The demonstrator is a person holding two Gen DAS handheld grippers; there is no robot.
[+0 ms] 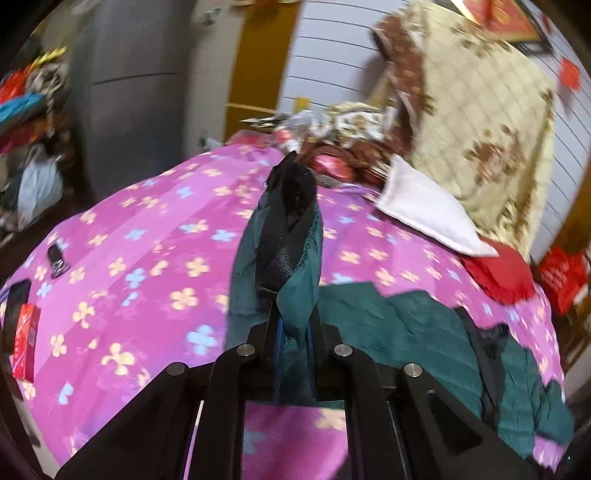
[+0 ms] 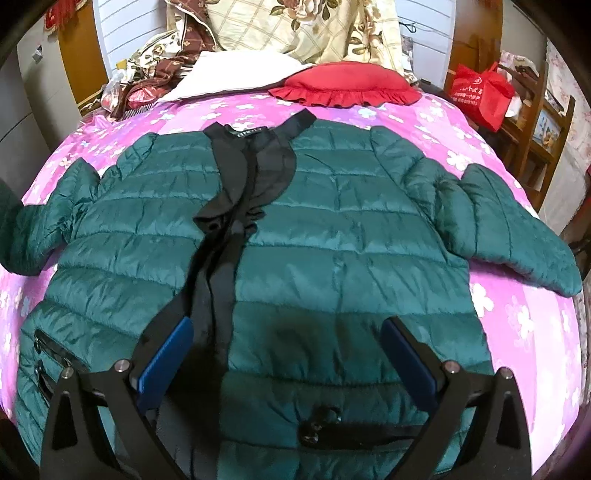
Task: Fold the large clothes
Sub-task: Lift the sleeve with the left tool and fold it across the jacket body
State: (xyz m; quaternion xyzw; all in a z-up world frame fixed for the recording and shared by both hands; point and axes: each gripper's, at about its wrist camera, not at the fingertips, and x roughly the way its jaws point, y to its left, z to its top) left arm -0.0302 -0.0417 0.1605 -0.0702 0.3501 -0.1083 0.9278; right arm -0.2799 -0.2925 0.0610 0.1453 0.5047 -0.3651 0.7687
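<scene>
A dark green quilted jacket (image 2: 332, 240) with black lining lies front up and spread flat on a pink floral bedsheet (image 2: 498, 295). My right gripper (image 2: 288, 325) hovers open over its lower front, blue pads (image 2: 166, 362) wide apart and nothing between them. In the left wrist view my left gripper (image 1: 293, 317) is shut on a green sleeve end (image 1: 288, 236) with black lining, lifted off the sheet (image 1: 147, 258). The fabric stands up past the fingertips. The jacket body (image 1: 406, 325) lies below and to the right. The jacket's other sleeve (image 2: 517, 236) rests flat at the right.
A red frilled pillow (image 2: 347, 83), a white pillow (image 2: 236, 74) and a cream floral quilt (image 2: 314, 29) crowd the head of the bed. A red bag (image 2: 480, 96) sits on wooden furniture at the right. A red box (image 1: 26, 332) and a small black object (image 1: 55, 258) lie near the bed's left edge.
</scene>
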